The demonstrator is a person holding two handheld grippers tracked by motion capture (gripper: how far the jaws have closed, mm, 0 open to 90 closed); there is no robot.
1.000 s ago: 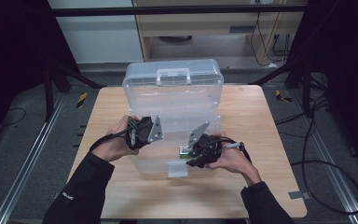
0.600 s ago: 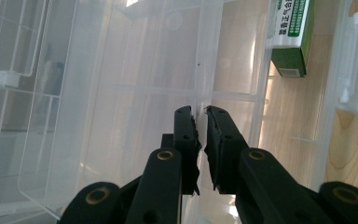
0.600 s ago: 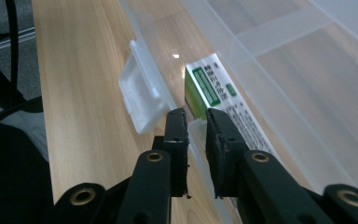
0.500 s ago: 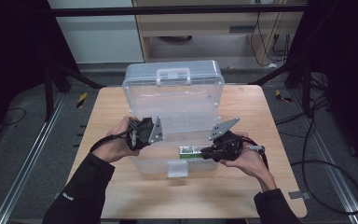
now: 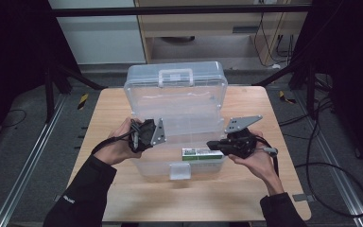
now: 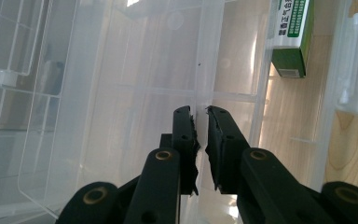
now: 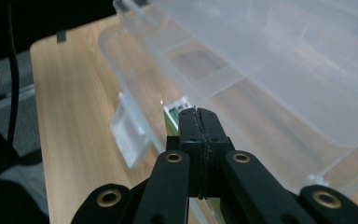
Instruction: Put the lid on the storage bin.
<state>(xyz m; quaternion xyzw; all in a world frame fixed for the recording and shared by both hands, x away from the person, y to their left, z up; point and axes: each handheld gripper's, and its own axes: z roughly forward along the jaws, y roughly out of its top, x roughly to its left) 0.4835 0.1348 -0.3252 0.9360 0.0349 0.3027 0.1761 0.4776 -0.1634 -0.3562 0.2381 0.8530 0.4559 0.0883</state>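
The clear plastic storage box with a hinged lid (image 5: pixel 177 123) stands open in the middle of the light wooden table (image 5: pixel 246 189), its lid raised toward the far edge and its white front latch (image 5: pixel 179 171) facing the person.

The left tool (image 5: pixel 157 132) sits at the box's left wall. In the left gripper view its 2 black jaws stand a narrow slit apart, and the thin clear edge of the box wall runs up into that slit (image 6: pixel 200 108); the pads seem to pinch this wall, though the contact itself is hard to make out through the clear plastic.

The right tool (image 5: pixel 211 144) is at the box's right front corner, pointing left across the box. Its 2 jaws are pressed fully together, pad against pad, with nothing between them, as the right gripper view shows (image 7: pixel 199 122); they have just been closing.

A small green and white cardboard carton (image 5: pixel 201 153) lies flat inside the box, along its front wall and just right of the latch. The right tool's tip hangs just above the carton's right end, apart from it.
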